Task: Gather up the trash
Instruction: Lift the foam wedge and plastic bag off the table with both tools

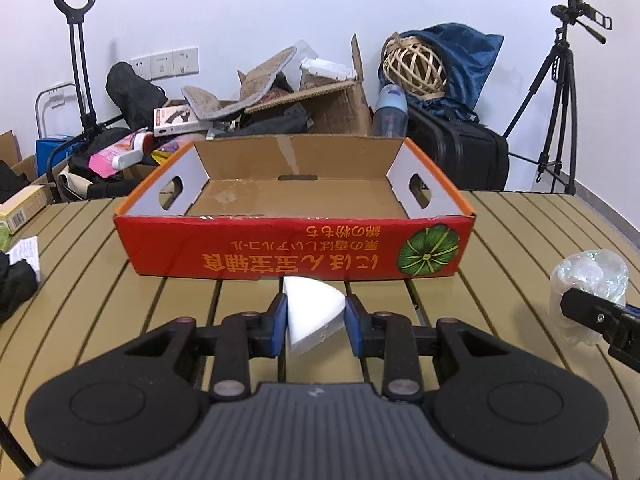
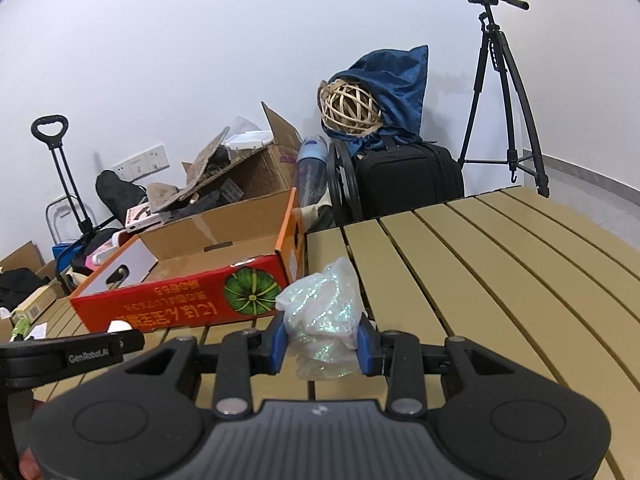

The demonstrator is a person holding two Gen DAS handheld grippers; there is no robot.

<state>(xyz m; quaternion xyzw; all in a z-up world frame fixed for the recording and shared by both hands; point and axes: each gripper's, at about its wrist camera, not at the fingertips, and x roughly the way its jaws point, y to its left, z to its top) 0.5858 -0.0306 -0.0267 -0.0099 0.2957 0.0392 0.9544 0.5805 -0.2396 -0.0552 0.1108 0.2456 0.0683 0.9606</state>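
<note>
My left gripper is shut on a white foam wedge, held just in front of the red cardboard box, which is open on top and empty. My right gripper is shut on a crumpled clear plastic bag, to the right of the box. The bag also shows at the right edge of the left wrist view, with the right gripper's finger on it. The left gripper's arm shows at the lower left of the right wrist view.
Everything sits on a tan slatted table. A folded paper and a small carton lie at the table's left edge. Behind the table are a cardboard box of clutter, a black suitcase, and a tripod.
</note>
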